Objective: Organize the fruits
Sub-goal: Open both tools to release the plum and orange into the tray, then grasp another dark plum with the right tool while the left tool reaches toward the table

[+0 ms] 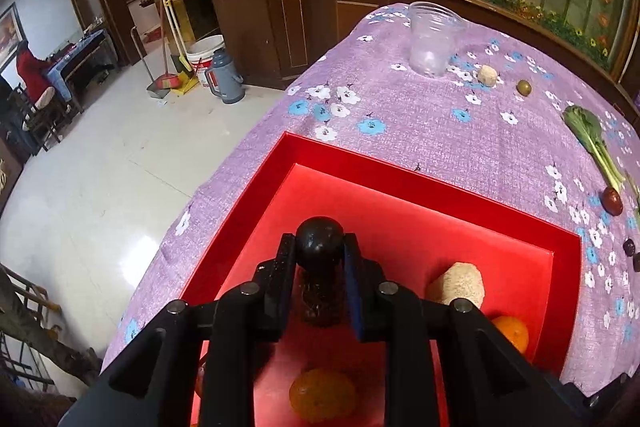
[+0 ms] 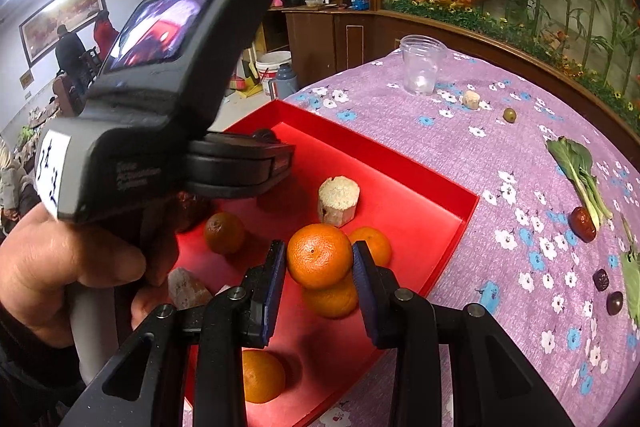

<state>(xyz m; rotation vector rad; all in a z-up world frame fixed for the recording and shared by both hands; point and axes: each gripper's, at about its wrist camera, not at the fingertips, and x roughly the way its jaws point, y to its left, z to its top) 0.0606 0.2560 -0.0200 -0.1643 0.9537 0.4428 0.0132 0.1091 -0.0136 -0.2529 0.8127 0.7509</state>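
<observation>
My left gripper [image 1: 319, 251] is shut on a dark round fruit [image 1: 319, 242] and holds it over the red tray [image 1: 400, 179]; it also shows in the right wrist view [image 2: 280, 157]. My right gripper [image 2: 319, 259] is shut on an orange [image 2: 319, 255] above the same red tray [image 2: 448, 183]. In the tray lie several oranges [image 2: 262, 375], a brownish orange [image 2: 224, 233] and a pale cut stalk piece [image 2: 338, 199]. On the cloth to the right lie a red date [image 2: 583, 223], a green olive-like fruit [image 2: 509, 115] and two dark fruits [image 2: 614, 303].
A clear plastic cup [image 2: 420, 69] and another pale stalk piece [image 2: 471, 99] stand at the far side of the purple flowered tablecloth [image 2: 500, 267]. A leafy green [image 2: 580, 171] lies at the right. The table edge drops to the floor on the left.
</observation>
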